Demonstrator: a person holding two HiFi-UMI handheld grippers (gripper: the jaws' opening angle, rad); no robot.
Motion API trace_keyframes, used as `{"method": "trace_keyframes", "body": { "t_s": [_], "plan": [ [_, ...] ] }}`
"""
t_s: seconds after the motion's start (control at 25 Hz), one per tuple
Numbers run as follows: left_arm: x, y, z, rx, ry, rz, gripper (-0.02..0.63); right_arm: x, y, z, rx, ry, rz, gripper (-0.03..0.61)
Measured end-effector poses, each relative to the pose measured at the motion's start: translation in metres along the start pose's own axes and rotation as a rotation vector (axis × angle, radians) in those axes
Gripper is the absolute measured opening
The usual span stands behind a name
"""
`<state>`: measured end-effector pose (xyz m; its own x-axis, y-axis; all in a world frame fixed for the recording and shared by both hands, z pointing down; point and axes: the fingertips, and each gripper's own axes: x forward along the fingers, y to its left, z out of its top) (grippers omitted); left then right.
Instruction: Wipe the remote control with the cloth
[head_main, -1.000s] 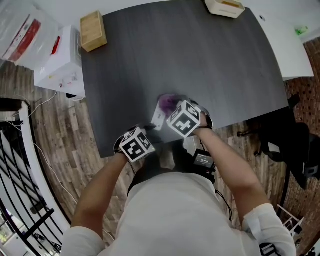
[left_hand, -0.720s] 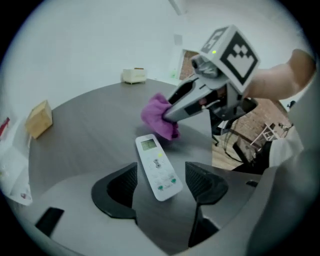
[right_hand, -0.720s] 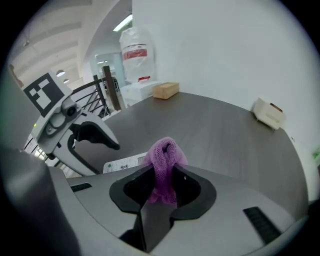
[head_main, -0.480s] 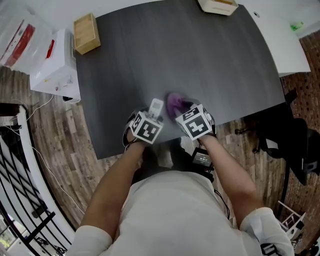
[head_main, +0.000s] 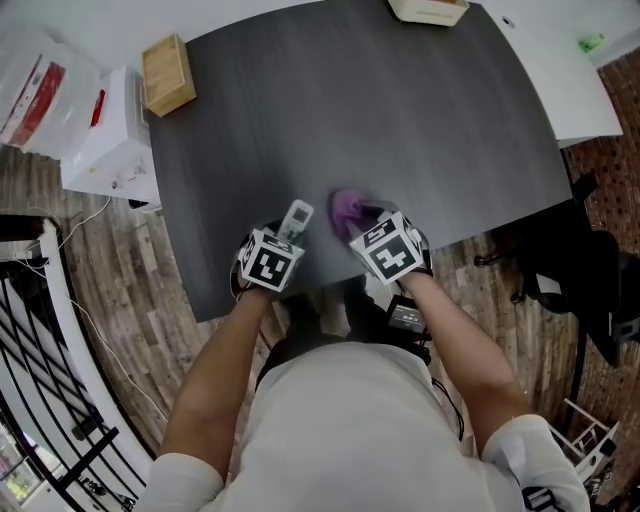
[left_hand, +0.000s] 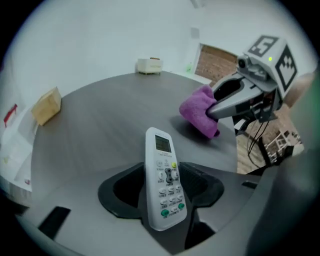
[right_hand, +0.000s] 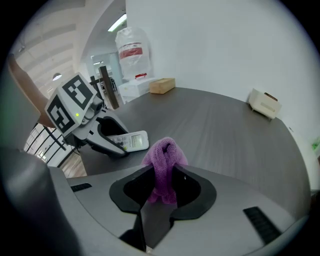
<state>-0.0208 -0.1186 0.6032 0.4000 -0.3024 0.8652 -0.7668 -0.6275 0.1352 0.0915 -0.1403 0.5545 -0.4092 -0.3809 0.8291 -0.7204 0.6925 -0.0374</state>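
A white remote control lies near the front edge of the dark table, buttons up. My left gripper has its jaws closing on the remote's lower half, and they meet its two long sides. Just to the right, my right gripper is shut on a bunched purple cloth. The cloth hangs from the right gripper's jaws and rests on the table. A small gap separates cloth and remote. The right gripper view shows the remote inside the left gripper.
A wooden box sits at the table's far left corner, a cream holder at the far edge. White boxes and a plastic bag stand left of the table. A white table and a black chair are at the right.
My left gripper has come forward from the table's front edge to the remote and closed around it. The right gripper with the cloth has hardly moved.
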Motion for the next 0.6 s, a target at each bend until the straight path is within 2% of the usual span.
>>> {"method": "trace_keyframes", "body": {
  "t_s": [0.12, 0.24, 0.44, 0.6],
  "plan": [
    [-0.007, 0.006, 0.002, 0.056, -0.005, 0.096, 0.227, 0.004, 0.006, 0.000, -0.012, 0.006, 0.015, 0.108],
    [-0.009, 0.007, 0.002, 0.080, -0.002, 0.135, 0.252, 0.005, 0.012, -0.001, -0.023, 0.010, 0.026, 0.108],
    [-0.003, 0.013, -0.007, 0.019, 0.021, 0.123, 0.255, 0.005, 0.015, 0.000, -0.043, 0.015, 0.026, 0.109],
    [-0.002, 0.012, -0.006, 0.062, 0.023, 0.111, 0.251, 0.006, 0.018, 0.001, -0.055, 0.017, 0.026, 0.109]
  ]
}}
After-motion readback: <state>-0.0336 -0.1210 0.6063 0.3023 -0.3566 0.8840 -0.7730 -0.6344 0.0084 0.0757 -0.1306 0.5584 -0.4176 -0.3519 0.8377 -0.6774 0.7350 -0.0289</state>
